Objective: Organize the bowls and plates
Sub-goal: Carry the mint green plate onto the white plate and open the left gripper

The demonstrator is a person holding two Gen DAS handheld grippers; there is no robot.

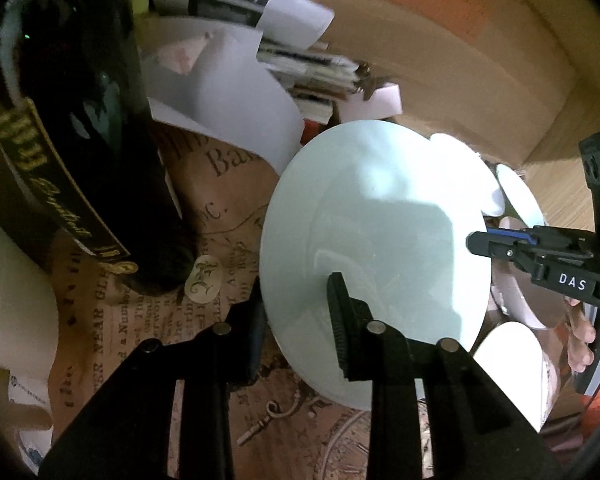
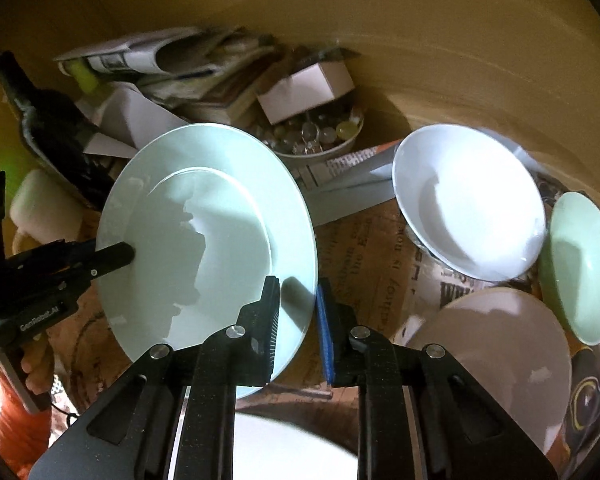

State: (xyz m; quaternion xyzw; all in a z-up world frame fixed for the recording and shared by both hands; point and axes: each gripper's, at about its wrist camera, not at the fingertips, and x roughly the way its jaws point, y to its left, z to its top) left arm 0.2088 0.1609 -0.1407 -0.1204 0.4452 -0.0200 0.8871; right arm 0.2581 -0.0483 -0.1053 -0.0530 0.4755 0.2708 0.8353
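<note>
A pale green plate [image 1: 380, 240] [image 2: 208, 240] is held tilted above the newspaper-covered table. My left gripper [image 1: 296, 320] is shut on its rim, one finger on each face; it also shows in the right wrist view [image 2: 112, 258]. My right gripper [image 2: 298, 328] straddles the opposite rim with a gap between pad and plate; it also shows in the left wrist view [image 1: 484, 242]. To the right stand a white bowl [image 2: 472, 204], a green bowl [image 2: 580, 264] and a white plate [image 2: 500, 356].
A dark wine bottle [image 1: 72, 120] stands close on the left. Stacked papers and books [image 2: 172, 68], a white box [image 2: 304, 88] and a bowl of glass beads [image 2: 316, 136] sit behind. Another white dish [image 2: 292, 448] lies below my right gripper. A curved wall [image 2: 460, 40] bounds the back.
</note>
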